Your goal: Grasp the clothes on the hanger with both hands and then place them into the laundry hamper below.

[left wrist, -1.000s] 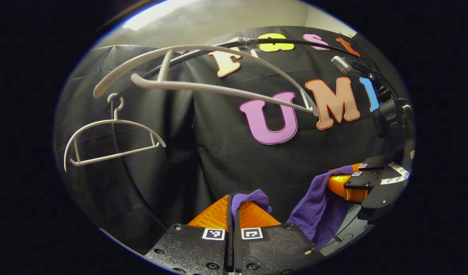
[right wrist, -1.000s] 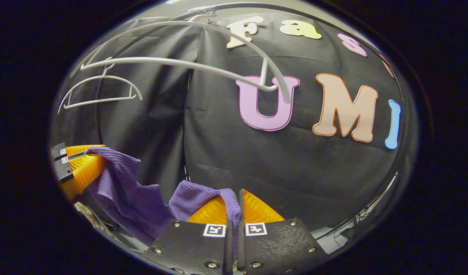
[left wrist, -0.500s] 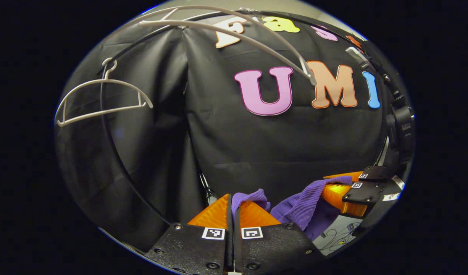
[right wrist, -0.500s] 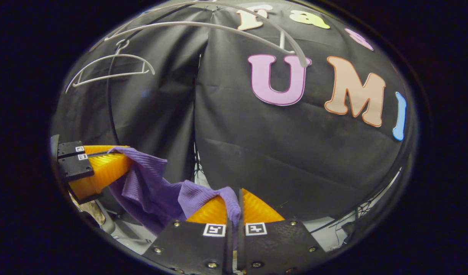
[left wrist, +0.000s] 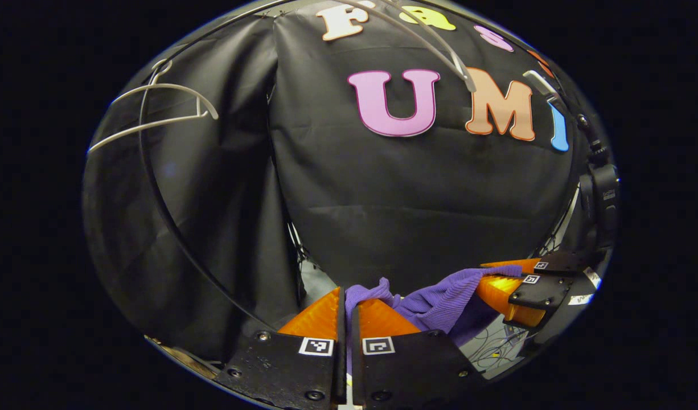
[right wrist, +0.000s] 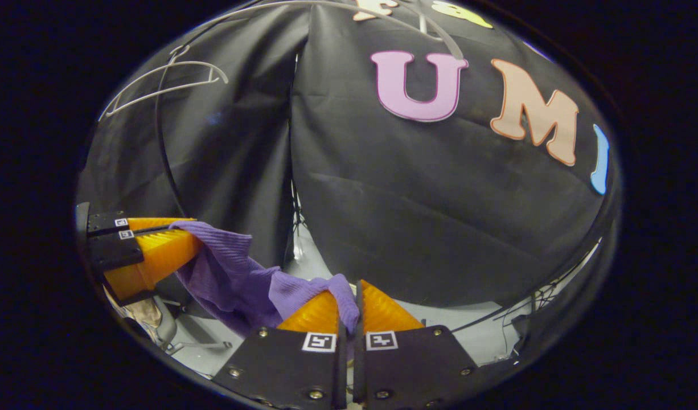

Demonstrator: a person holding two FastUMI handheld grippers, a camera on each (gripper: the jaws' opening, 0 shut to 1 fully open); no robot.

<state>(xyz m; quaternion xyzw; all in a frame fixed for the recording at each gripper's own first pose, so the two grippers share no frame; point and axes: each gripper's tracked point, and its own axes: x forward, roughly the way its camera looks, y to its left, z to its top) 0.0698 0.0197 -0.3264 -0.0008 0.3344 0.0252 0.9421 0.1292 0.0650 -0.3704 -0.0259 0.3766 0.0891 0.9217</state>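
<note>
A purple ribbed garment (left wrist: 440, 293) hangs slack between my two grippers, off its hanger. My left gripper (left wrist: 347, 293) is shut on one edge of it at the bottom of the left gripper view; the same gripper (right wrist: 181, 230) shows at the left of the right gripper view. My right gripper (right wrist: 356, 287) is shut on the other edge of the purple garment (right wrist: 235, 276), and it (left wrist: 494, 272) also appears at lower right in the left gripper view. The bare white hanger (left wrist: 434, 40) that held it sways at the top.
A second empty white hanger (left wrist: 155, 111) hangs on a black rail (left wrist: 155, 199) at upper left. The black cloth wall stands close ahead. Pale floor (right wrist: 485, 319) with cables shows beneath the cloth.
Both grippers have come down with the garment; the hangers and wall have slid upward in both views, and floor now shows below. The two grippers sit slightly closer together.
</note>
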